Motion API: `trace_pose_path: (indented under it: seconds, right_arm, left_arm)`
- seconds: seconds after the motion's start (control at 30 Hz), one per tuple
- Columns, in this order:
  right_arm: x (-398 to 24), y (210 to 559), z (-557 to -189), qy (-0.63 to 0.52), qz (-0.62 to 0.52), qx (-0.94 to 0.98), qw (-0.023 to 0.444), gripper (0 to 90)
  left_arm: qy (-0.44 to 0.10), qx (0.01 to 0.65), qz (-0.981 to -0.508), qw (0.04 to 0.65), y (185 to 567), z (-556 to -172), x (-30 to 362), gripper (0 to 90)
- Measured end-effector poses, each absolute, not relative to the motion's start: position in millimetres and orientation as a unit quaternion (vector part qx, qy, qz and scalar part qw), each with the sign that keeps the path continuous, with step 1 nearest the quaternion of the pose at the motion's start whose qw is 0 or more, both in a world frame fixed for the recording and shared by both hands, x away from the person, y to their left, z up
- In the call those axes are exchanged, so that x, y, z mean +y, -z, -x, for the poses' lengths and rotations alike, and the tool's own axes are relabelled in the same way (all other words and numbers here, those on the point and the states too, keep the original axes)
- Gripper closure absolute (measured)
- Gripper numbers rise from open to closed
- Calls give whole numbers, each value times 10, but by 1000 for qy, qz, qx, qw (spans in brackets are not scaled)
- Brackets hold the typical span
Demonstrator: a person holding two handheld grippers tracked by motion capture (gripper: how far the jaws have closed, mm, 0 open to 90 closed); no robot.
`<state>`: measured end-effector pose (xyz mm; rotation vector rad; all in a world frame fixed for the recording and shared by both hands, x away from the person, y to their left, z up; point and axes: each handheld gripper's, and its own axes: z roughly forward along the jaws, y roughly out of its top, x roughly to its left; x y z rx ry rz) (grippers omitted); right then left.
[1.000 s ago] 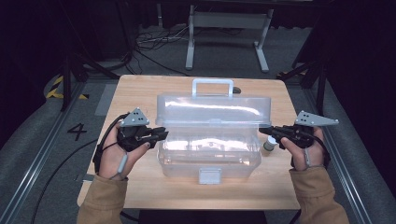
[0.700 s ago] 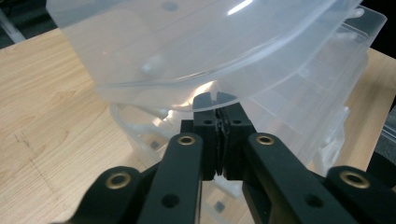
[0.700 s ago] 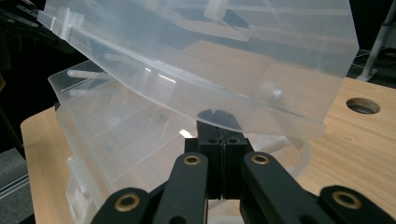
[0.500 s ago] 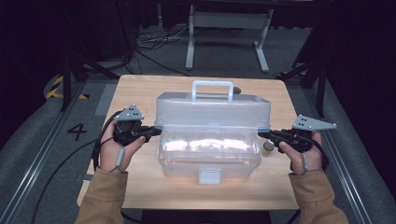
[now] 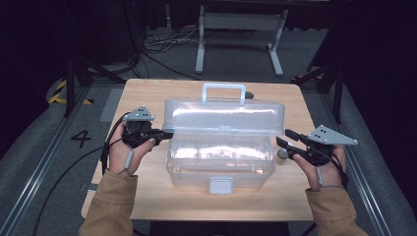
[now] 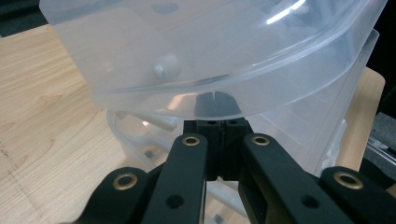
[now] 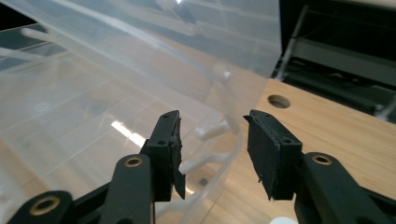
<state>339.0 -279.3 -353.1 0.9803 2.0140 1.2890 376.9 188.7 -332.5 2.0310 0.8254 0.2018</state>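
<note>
A clear plastic toolbox [image 5: 221, 157] stands mid-table with its lid [image 5: 223, 115] raised partway and the handle [image 5: 223, 91] at the far side. My left gripper [image 5: 167, 133] is at the box's left end. Its jaws are shut, and its tips [image 6: 215, 130] sit just under the lid's rim [image 6: 210, 51] with nothing between the pads. My right gripper [image 5: 283, 138] is at the box's right end. Its jaws have just been opening, and they stand open [image 7: 212, 128] with nothing between the pads. The box's end wall [image 7: 70, 116] lies just beyond them.
The box's front latch [image 5: 220, 185] faces the person. A small round grey object [image 5: 282, 153] lies on the wooden table [image 5: 147, 98] under the right gripper. A hole [image 7: 279, 101] is in the tabletop. A metal stand [image 5: 236, 29] and cables are on the floor beyond.
The right gripper's jaws have opened and let go of the box's right end. The left gripper's jaws have shut and moved slightly at the left end. The lid stands a little higher.
</note>
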Motion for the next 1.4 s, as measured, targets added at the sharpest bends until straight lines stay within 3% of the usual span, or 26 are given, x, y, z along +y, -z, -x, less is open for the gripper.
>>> trace_pose_path:
  seconds: [0.47,0.8,1.1,1.27,1.4]
  right_arm:
    - [-2537,3433,-3509,-478,-374,713,351,519]
    - [-2465,3408,-3557,-464,-398,702,366,529]
    - [-2425,3381,-3593,-473,-396,692,375,630]
    - [-2371,3368,-3606,-469,-411,668,406,603]
    - [-2383,3360,-3629,-468,-424,656,415,529]
  left_arm:
    - [-70,327,-825,455,3321,-3797,1877,893]
    - [-70,312,-832,453,3316,-3677,1941,715]
    - [-62,317,-836,445,3354,-3638,1976,678]
    - [-55,315,-835,448,3352,-3644,1981,668]
    - [-48,310,-839,446,3354,-3640,1991,651]
